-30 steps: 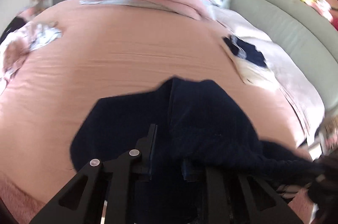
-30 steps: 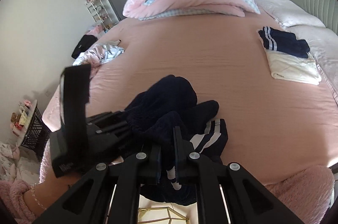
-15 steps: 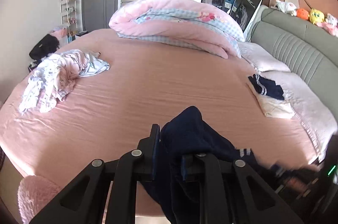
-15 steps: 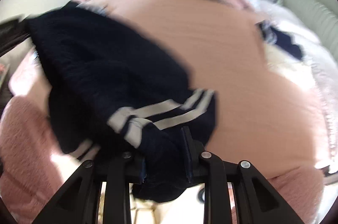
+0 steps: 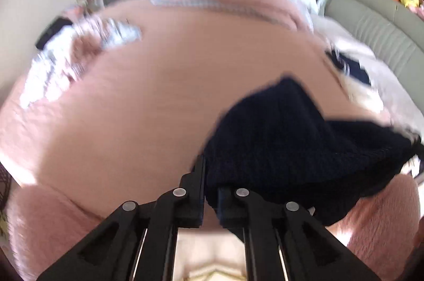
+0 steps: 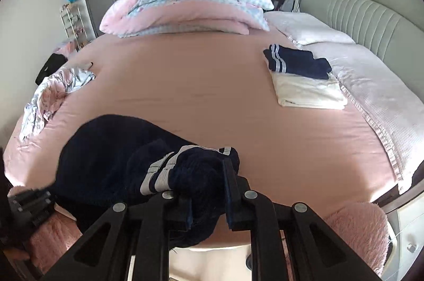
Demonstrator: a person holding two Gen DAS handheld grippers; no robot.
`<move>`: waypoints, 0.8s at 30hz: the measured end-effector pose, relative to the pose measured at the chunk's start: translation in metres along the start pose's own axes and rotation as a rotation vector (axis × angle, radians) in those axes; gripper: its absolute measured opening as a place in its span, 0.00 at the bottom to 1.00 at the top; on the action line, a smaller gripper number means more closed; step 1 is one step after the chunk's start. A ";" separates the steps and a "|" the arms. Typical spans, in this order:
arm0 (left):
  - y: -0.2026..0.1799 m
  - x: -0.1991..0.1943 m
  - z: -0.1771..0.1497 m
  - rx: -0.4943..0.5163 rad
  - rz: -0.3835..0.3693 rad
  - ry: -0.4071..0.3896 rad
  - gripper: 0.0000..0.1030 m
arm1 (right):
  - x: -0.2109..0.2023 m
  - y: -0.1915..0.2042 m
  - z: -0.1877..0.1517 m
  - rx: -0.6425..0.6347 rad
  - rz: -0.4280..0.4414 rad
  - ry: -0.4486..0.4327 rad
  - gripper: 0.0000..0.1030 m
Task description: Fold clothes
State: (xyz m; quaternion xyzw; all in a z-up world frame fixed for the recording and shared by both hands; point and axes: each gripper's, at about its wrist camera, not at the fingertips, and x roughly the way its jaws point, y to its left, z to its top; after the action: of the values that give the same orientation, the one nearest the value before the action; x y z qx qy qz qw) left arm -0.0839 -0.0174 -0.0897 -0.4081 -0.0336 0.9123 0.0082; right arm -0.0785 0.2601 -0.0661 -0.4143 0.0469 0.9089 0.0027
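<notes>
Bedroom; the work surface is a bed under a pink sheet, with a grey padded headboard along its right side.

Right gripper: jaws part closed, a bunched fold of the navy garment pinched between them. The fold carries two pale stripes and bulges above the fingers. From the grip the garment runs toward 9 o'clock and lies spread on the sheet at the bed's near edge, part of it hanging over that edge below the jaws.

Left gripper: jaws narrowly apart, clamped on another edge of the navy garment, which is lifted and drapes away toward 3 o'clock. This view is motion-blurred — finer detail of the hold cannot be told.

Outward, right wrist view:
- At 2 o'clock, well apart from the garment, a folded stack — a navy striped piece on top of a cream one.
- At 9 to 10 o'clock, a crumpled pale patterned heap of clothes near the bed's left edge.
- At 12 o'clock, a folded pink and blue-checked duvet at the far side.
- At 3 o'clock, a pale lilac cover between sheet and headboard.
</notes>
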 end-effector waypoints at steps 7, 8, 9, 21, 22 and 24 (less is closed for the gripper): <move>-0.018 -0.129 0.127 0.138 -0.047 -0.421 0.06 | -0.100 -0.017 0.112 0.034 0.145 -0.311 0.15; -0.022 -0.138 0.134 0.154 -0.028 -0.453 0.07 | -0.115 -0.015 0.126 0.037 0.174 -0.346 0.15; -0.023 -0.141 0.137 0.156 -0.026 -0.458 0.07 | -0.126 -0.015 0.137 0.055 0.206 -0.364 0.15; -0.022 -0.052 0.134 0.130 -0.040 -0.177 0.06 | -0.048 -0.006 0.117 -0.020 0.171 -0.136 0.15; -0.023 -0.075 0.149 0.137 -0.051 -0.244 0.06 | -0.060 -0.004 0.122 -0.017 0.193 -0.189 0.15; -0.025 -0.112 0.171 0.152 -0.059 -0.374 0.06 | -0.090 -0.007 0.131 0.027 0.245 -0.329 0.15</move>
State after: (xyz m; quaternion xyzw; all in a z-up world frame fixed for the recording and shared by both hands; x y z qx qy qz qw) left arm -0.1368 -0.0063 0.1085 -0.2284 0.0222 0.9715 0.0594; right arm -0.1175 0.2816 0.0867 -0.2514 0.1079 0.9572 -0.0945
